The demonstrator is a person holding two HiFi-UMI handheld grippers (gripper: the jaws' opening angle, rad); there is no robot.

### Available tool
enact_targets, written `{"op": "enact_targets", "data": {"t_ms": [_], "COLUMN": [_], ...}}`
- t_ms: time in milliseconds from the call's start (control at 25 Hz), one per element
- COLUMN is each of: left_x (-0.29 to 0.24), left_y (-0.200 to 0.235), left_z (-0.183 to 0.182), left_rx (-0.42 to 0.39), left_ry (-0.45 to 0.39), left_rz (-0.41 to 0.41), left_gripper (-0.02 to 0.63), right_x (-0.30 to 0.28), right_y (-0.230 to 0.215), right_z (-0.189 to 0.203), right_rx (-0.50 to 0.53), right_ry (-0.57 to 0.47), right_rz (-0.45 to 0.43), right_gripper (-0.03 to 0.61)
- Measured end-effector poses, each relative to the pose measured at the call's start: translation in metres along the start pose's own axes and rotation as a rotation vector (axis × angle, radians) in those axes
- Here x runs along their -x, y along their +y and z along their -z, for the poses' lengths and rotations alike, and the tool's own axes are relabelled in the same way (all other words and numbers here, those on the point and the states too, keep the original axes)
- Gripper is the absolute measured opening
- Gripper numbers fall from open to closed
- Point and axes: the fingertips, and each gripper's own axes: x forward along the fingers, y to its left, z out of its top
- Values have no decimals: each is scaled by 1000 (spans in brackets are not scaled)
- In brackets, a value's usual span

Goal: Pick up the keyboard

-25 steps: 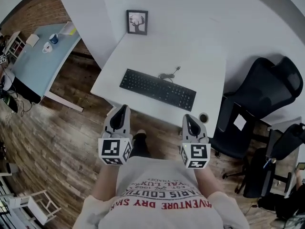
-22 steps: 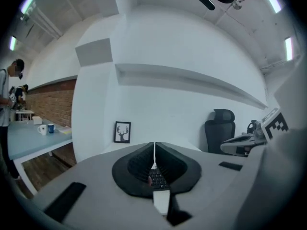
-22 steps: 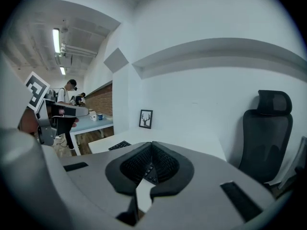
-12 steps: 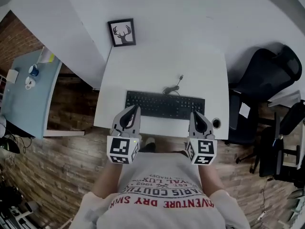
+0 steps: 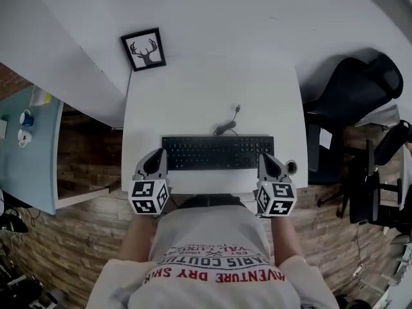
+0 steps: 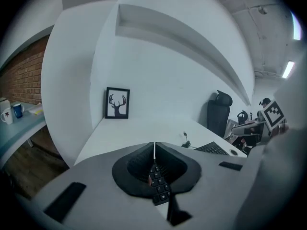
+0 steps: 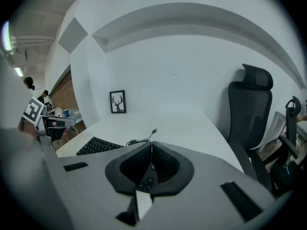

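A black keyboard (image 5: 217, 152) lies flat on the white desk (image 5: 193, 95), parallel to its front edge, with its cable (image 5: 226, 124) curled behind it. My left gripper (image 5: 159, 154) is shut with its tips over the keyboard's left end. My right gripper (image 5: 265, 159) is shut over the right end. In the left gripper view the left gripper (image 6: 154, 145) has its jaws closed tip to tip, and keys (image 6: 158, 183) show below them. The right gripper (image 7: 151, 143) looks the same, with the keyboard (image 7: 98, 146) stretching off to the left. Neither gripper holds anything.
A framed deer picture (image 5: 143, 49) leans on the wall at the desk's back left. A small dark round object (image 5: 291, 167) sits at the front right corner. A black office chair (image 5: 351, 102) stands right of the desk, a light blue table (image 5: 26, 153) far left.
Both grippers have moved forward and down from in front of the desk to the keyboard's two ends. Both stayed shut.
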Motion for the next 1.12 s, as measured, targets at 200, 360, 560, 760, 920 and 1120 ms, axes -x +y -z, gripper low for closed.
{"op": "enact_targets", "data": {"t_ms": [200,360,560,760,920,1120], "left_x": [-35,-52,-65,-76,-75,-79], "left_y": [12,24,29,36,37,34], "left_z": [41,72,97,111,115,114], "left_rx": [57,54,43,117,178,145], "left_ry": [147,259,386,453,464,476], "left_rz": [21,-8,-6,16,49,114], "left_gripper": [32,32,228,268,275,273], "right_x": [-26,-44,-74,-88,-88,-91], "right_y": [-41,-68,-88,-94,-89,-86], "right_z": [31,52,89,111,115,116], "right_rx": [-18,-63,-148,-231,-264,-219], "right_ry": [113,182,303,388,433,475], "right_rz": [55,44,-33,-97,-204,-266], "right_gripper": [26,28,240,267,267,267]}}
